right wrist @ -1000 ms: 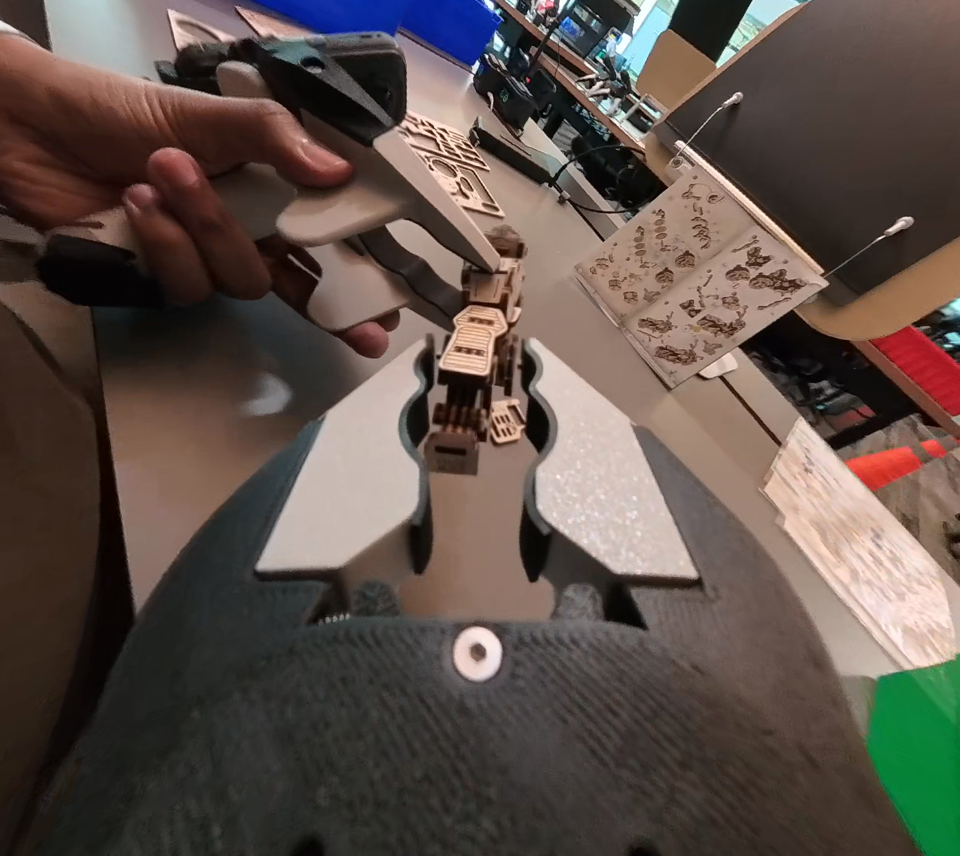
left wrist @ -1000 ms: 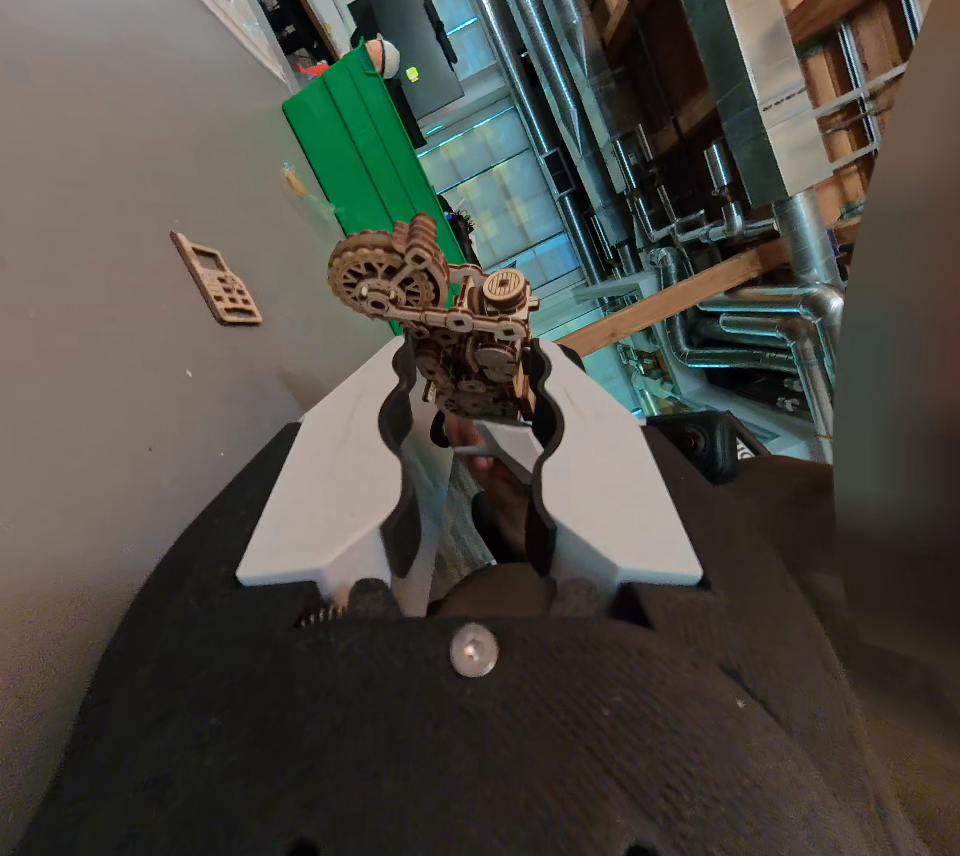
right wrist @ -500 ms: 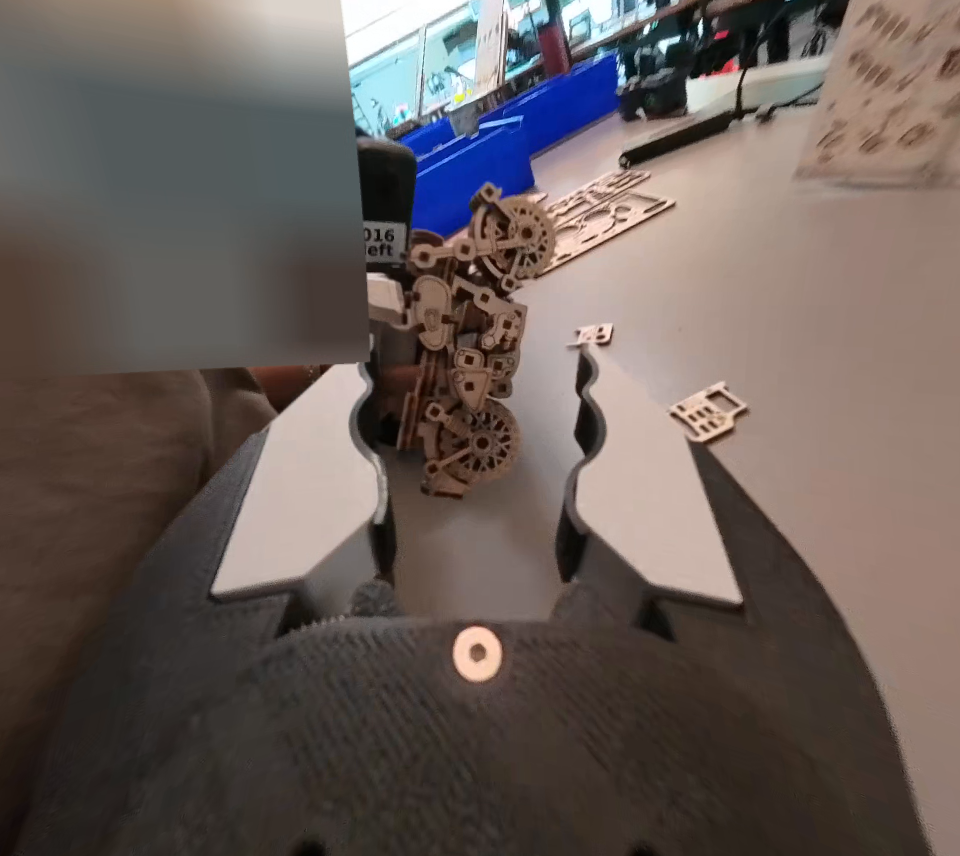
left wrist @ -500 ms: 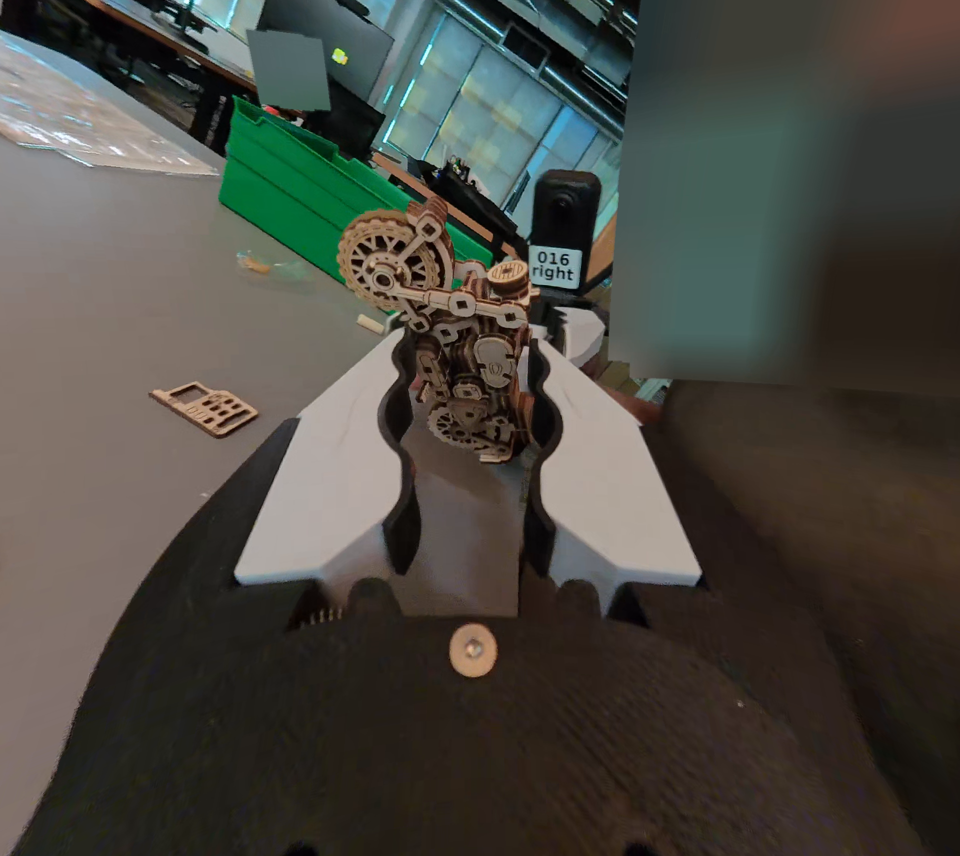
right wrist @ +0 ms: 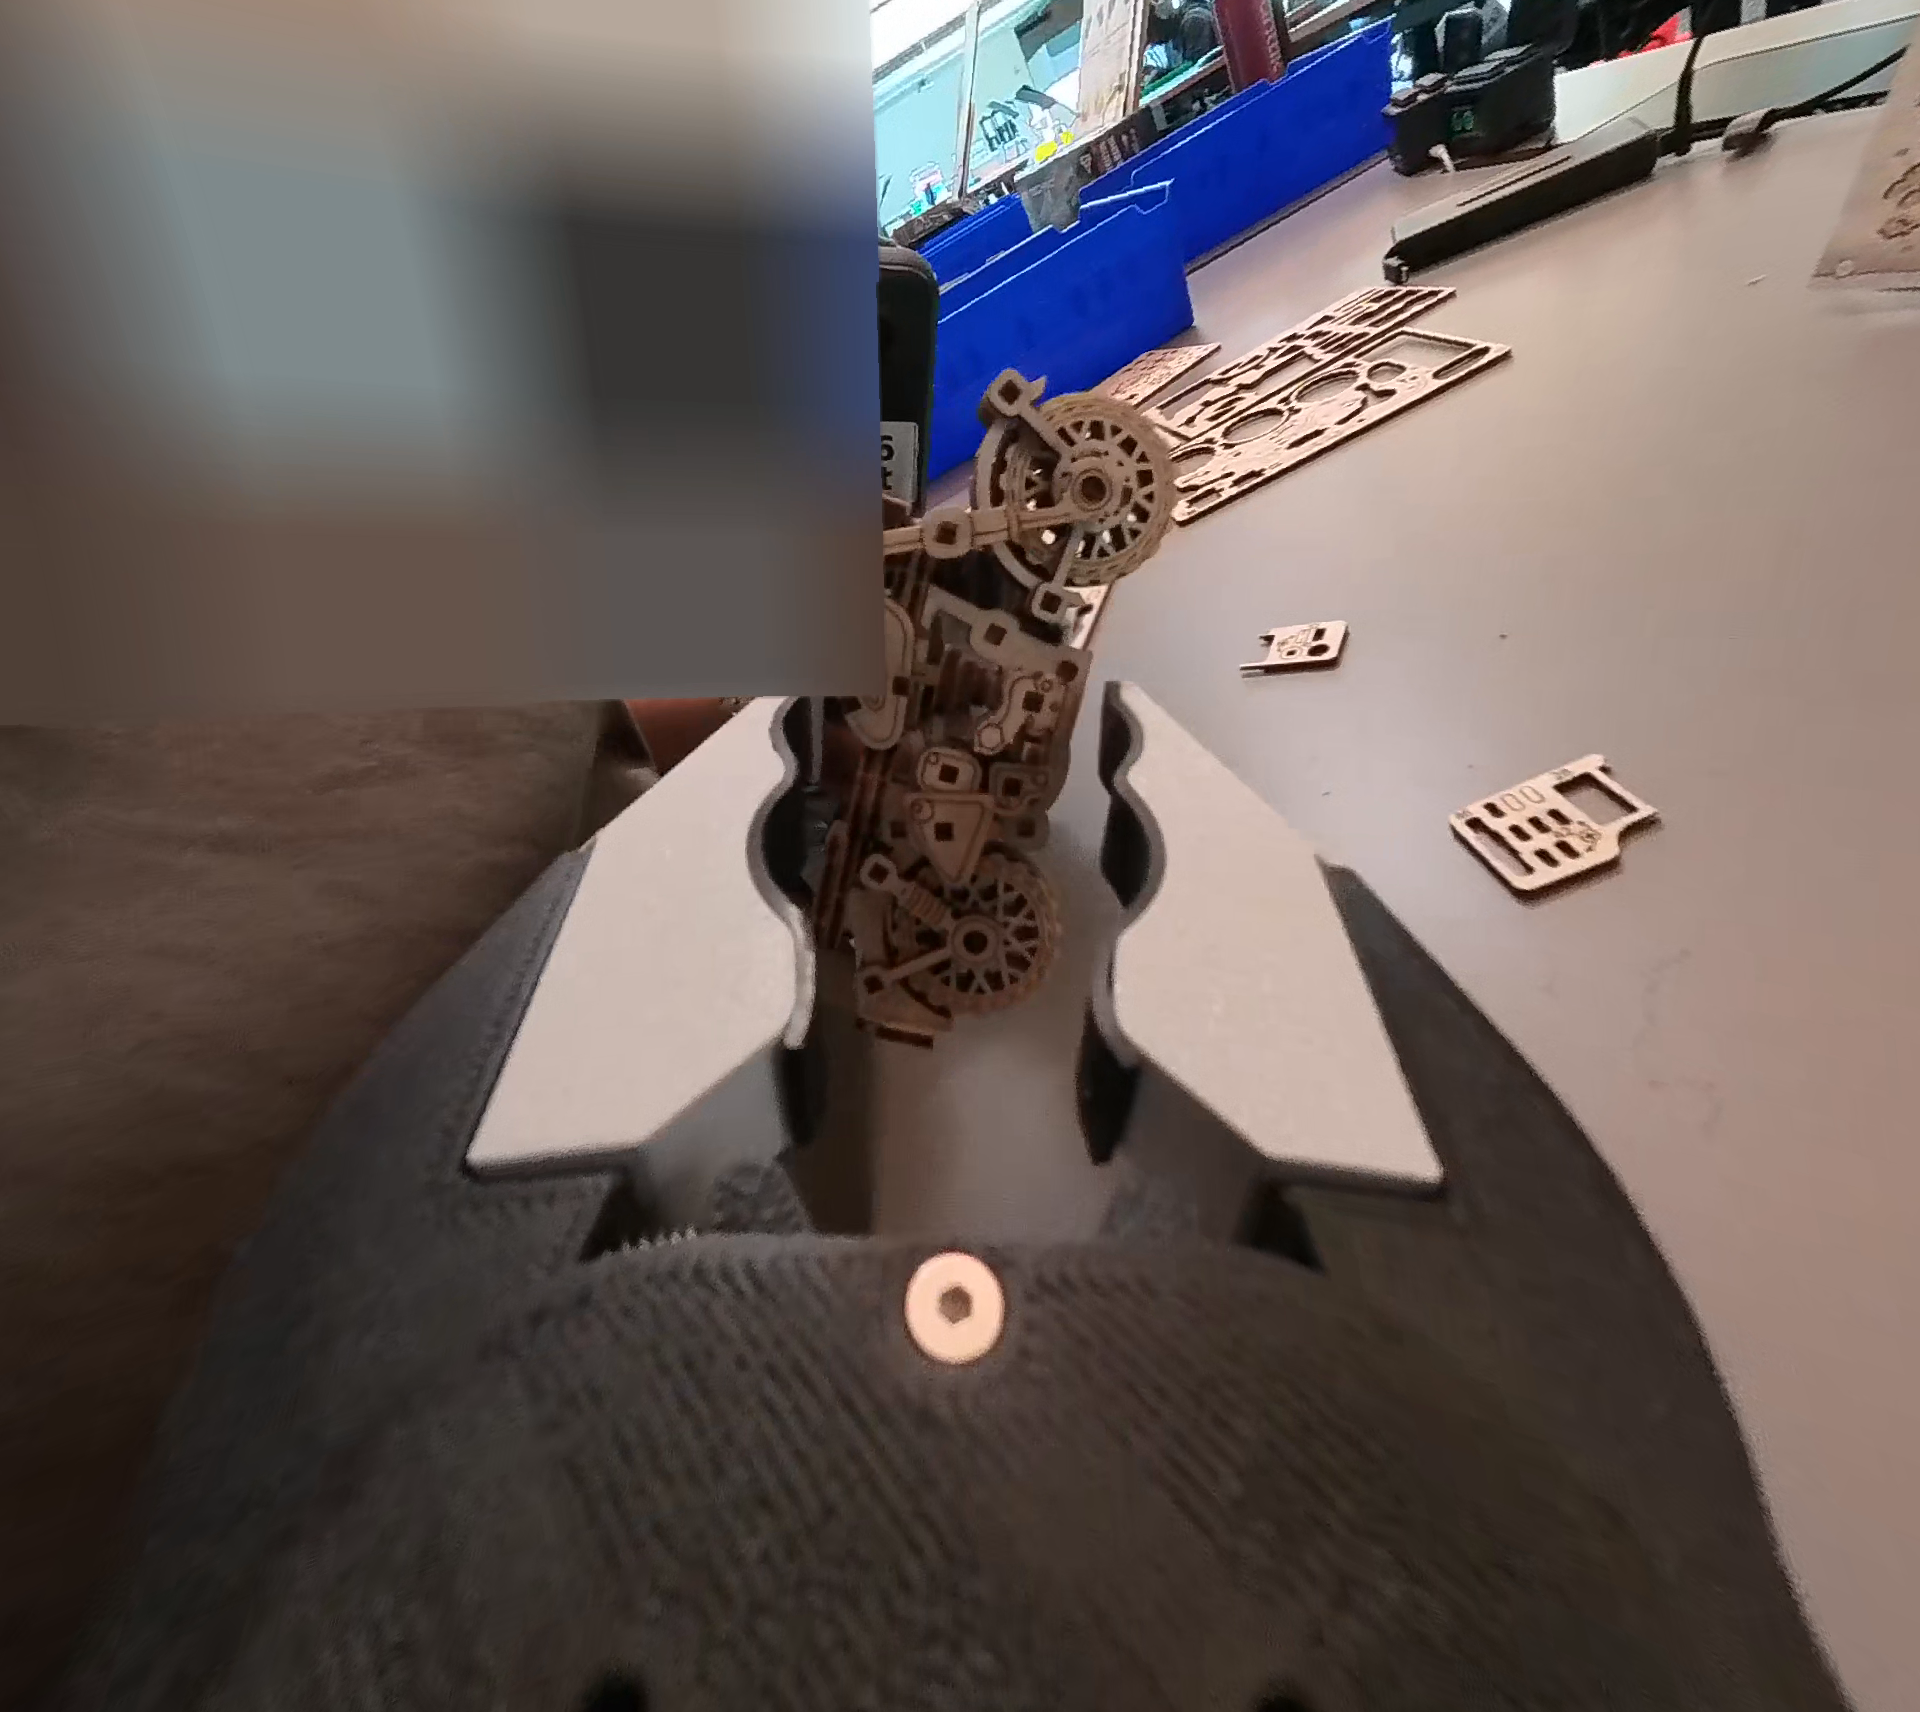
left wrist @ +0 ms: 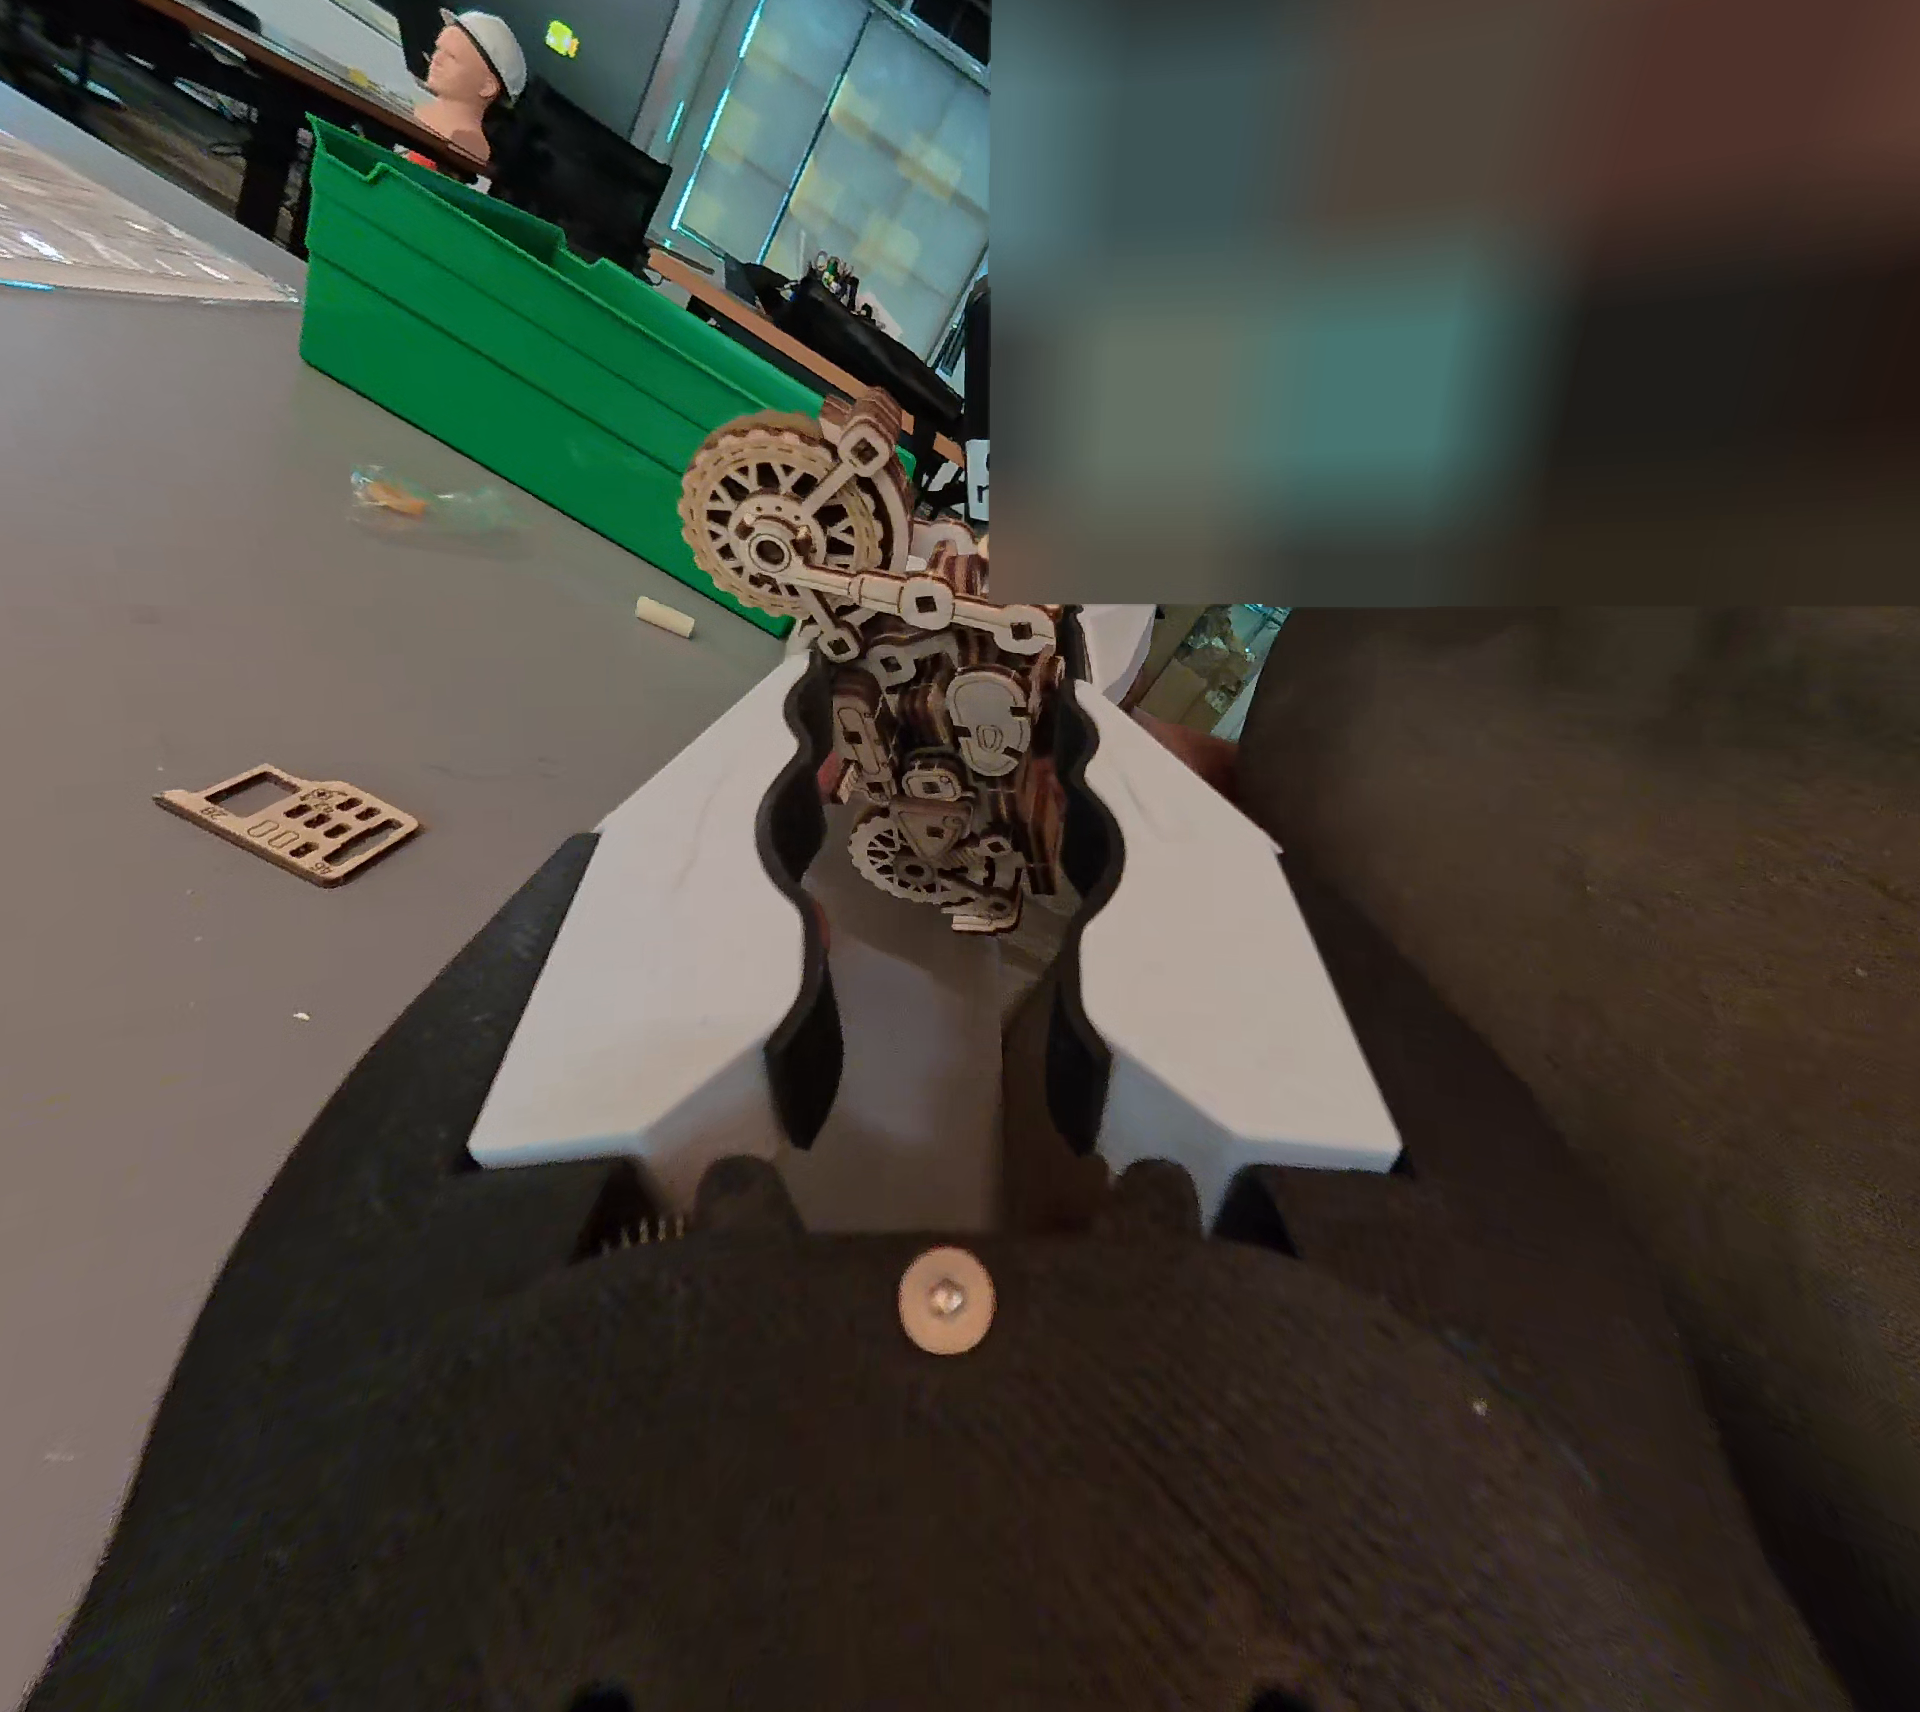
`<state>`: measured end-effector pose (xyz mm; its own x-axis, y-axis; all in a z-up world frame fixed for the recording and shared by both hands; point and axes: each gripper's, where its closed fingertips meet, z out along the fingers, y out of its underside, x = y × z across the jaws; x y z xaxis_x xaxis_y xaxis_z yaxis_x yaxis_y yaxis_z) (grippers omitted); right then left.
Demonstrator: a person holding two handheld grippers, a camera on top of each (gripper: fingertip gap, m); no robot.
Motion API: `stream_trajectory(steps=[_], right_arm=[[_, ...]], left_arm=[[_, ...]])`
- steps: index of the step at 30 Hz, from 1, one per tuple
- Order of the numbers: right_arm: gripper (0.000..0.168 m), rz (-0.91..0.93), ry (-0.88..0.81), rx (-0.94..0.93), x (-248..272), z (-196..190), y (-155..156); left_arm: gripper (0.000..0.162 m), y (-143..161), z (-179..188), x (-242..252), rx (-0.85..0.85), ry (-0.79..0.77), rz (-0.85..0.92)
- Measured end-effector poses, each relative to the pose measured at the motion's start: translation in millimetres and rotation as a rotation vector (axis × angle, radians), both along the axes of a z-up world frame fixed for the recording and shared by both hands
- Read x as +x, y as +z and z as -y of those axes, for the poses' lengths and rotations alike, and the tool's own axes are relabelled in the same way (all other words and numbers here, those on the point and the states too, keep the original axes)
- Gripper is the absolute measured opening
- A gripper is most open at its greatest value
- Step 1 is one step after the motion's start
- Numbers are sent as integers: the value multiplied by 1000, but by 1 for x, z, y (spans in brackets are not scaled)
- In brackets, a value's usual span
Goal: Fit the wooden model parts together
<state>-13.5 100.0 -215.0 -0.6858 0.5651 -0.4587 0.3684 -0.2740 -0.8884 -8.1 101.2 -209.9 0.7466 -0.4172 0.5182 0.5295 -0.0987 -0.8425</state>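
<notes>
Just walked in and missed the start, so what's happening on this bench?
A person is assembling a laser-cut wooden motorcycle model using handheld tongs. The left tongs are shut on its body, holding it above the grey table. The right tongs are open around it, not gripping. Small punched wooden part frames lie on the table.

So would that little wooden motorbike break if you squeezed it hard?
Probably. The wooden motorbike looks built from thin, cut-out layers, and its spoked wheel sticks out on slim arms, so it may snap. It seems light. The left gripper holds its thicker middle, likely safer.
</notes>
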Motion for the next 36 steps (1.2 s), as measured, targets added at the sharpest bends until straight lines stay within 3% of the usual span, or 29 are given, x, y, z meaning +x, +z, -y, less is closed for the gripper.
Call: stream_trajectory(steps=[14, 36], right_arm=[[47, 7, 53, -33, 4, 1, 0], [46, -35, 82, 96, 10, 7, -7]], left_arm=[[41, -3, 3, 6, -28, -53, -16], [39, -3, 9, 9, -28, -121, 29]])
